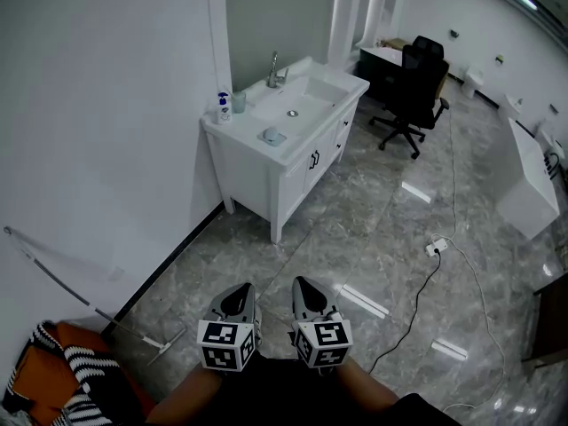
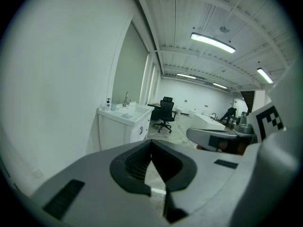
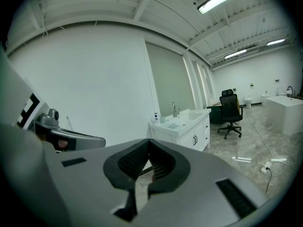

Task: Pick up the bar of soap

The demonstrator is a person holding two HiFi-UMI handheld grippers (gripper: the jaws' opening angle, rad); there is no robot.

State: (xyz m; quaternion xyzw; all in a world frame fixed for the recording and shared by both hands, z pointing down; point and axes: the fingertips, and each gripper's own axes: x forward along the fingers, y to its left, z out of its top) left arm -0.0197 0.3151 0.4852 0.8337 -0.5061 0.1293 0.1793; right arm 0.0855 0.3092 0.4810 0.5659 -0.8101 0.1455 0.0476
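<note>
Far ahead of both tools, on the front edge of the white vanity (image 1: 297,180): a small pale-blue lump, taken for the bar of soap (image 1: 272,136), too small to tell apart from any dish under it. Sat just beside the basin (image 1: 297,105), on the side nearer the tools.

Held the left gripper (image 1: 238,293) and the right gripper (image 1: 307,287) low and side by side, close to the body, both aimed roughly toward the vanity. Had both pairs of jaws pressed fully together, tips meeting, with nothing between them in either gripper view. Saw only floor through the hollow behind the tips.

Judged the task barely begun: no reach, no contact with the soap. Left to do, by that reading: crossing the open floor, parting one pair of jaws, closing on the bar, lifting.

Beyond the soap, at the back of the counter: a pump bottle (image 1: 223,106) and a cup (image 1: 239,102) near each other, and a faucet (image 1: 275,69) behind the basin. Further off, to the right of the tools: a black office chair (image 1: 415,87), a corded plug block (image 1: 434,248) on the floor, a white unit (image 1: 528,185). Down to the left of the left gripper: striped cloth (image 1: 62,371) and a thin rod (image 1: 124,325) slanting from the wall.

Found nothing standing on the straight line from tools to vanity. Reckoned bottle and cup far enough behind the soap not to crowd a grasp.
</note>
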